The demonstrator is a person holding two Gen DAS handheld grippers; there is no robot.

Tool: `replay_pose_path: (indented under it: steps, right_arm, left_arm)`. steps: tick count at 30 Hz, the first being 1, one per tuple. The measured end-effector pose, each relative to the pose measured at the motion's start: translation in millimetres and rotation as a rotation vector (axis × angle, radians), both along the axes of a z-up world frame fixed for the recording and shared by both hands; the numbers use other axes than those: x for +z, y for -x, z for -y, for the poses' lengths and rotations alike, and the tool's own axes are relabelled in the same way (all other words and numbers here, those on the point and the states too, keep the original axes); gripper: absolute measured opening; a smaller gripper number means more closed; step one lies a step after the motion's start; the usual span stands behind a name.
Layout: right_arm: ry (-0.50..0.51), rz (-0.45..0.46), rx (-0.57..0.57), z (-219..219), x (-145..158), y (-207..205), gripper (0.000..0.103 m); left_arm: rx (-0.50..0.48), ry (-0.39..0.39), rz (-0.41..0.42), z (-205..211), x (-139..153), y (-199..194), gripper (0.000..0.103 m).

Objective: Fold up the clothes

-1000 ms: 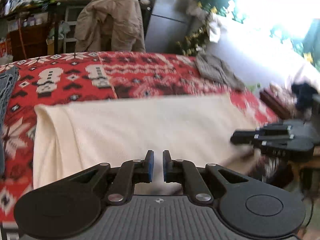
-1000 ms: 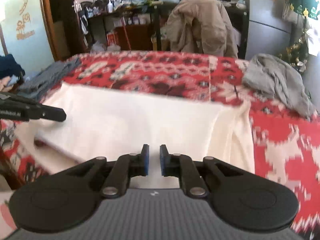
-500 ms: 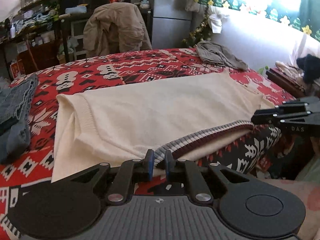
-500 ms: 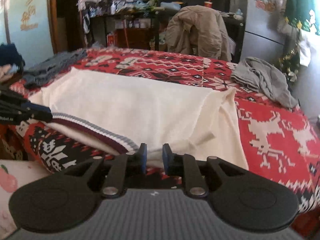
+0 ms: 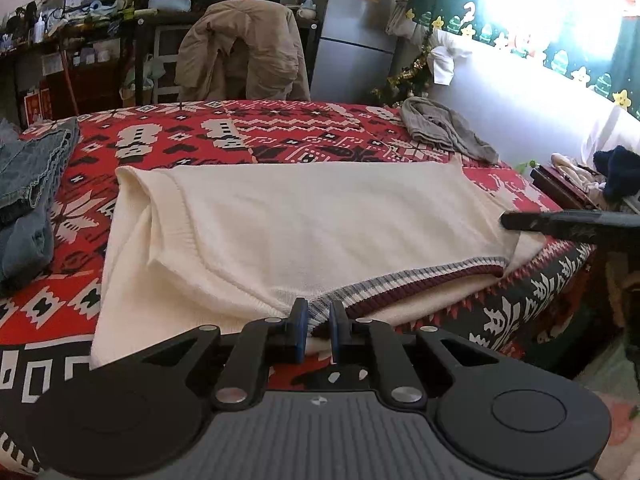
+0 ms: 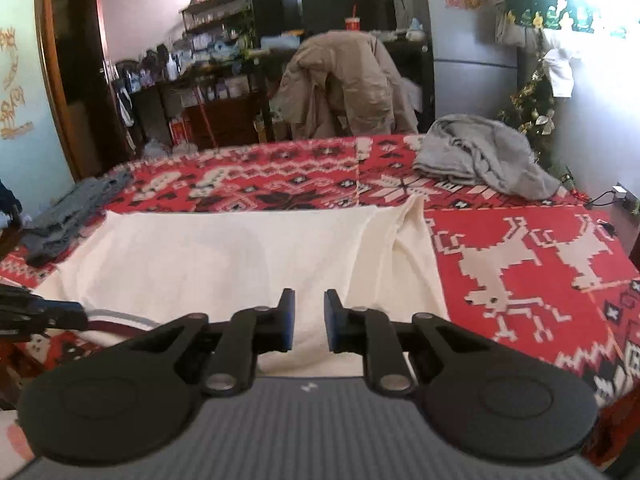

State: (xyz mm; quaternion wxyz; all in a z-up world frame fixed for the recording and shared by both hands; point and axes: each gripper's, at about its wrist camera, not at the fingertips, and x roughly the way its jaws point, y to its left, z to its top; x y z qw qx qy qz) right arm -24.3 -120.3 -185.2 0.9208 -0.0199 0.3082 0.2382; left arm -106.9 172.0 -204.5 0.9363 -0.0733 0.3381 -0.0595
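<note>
While both tools point level across the bed, the left gripper [image 5: 317, 322] sits at the near edge w/ its blue pads a narrow gap apart, spread rather than pinching; the striped grey-and-maroon hem [image 5: 404, 282] of the cream sweater [image 5: 304, 228] lies right at the tips, between them or just in front, can't tell if touching. Right gripper [image 6: 309, 322] hovers low over the sweater's right part [image 6: 224, 256], fingers parted wider, nothing between them, cloth just under the tips. Each tool shows in the other's view: right one as a dark bar [image 5: 560, 222] at the sweater's right end, left one as a dark tip [image 6: 40, 314] beside the hem. Sweater is folded over itself, lying crosswise near the front of the red patterned blanket [image 6: 520, 264]. Further back: blue jeans [image 5: 28, 184] at left, well apart from the sweater, grey garment [image 6: 484, 160] at far right; beyond the bed a tan jacket [image 5: 240, 52] draped on a chair
</note>
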Motion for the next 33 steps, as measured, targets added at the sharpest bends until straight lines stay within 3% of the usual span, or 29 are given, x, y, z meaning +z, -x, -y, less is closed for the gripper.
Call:
replay_pose_path:
  steps: [11,15,18,22,26,28,33]
  right_arm:
    - [0.023,-0.027,-0.004,14,-20,15,0.014]
    - [-0.069,-0.058,-0.061,32,-13,15,0.015]
    - [-0.113,-0.035,-0.124,43,-5,1,0.016]
    - [-0.051,0.021,-0.172,40,-2,-27,0.018]
    - [0.003,-0.003,-0.118,29,-8,-56,0.013]
    - [0.021,-0.01,-0.09,22,-10,-68,0.005]
    - [-0.001,-0.051,-0.087,19,-19,-93,0.005]
  left_arm:
    - [0.001,0.011,-0.003,-1,0,1,0.012]
    - [0.007,0.032,-0.002,-4,-1,1,0.012]
    - [0.008,0.04,-0.002,-5,-1,0,0.012]
    - [0.011,0.056,-0.007,-7,-1,0,0.012]
    - [0.01,0.04,-0.008,-5,0,0,0.012]
    - [0.009,0.031,-0.009,-4,0,-1,0.012]
    - [0.009,0.038,-0.016,-4,1,-1,0.012]
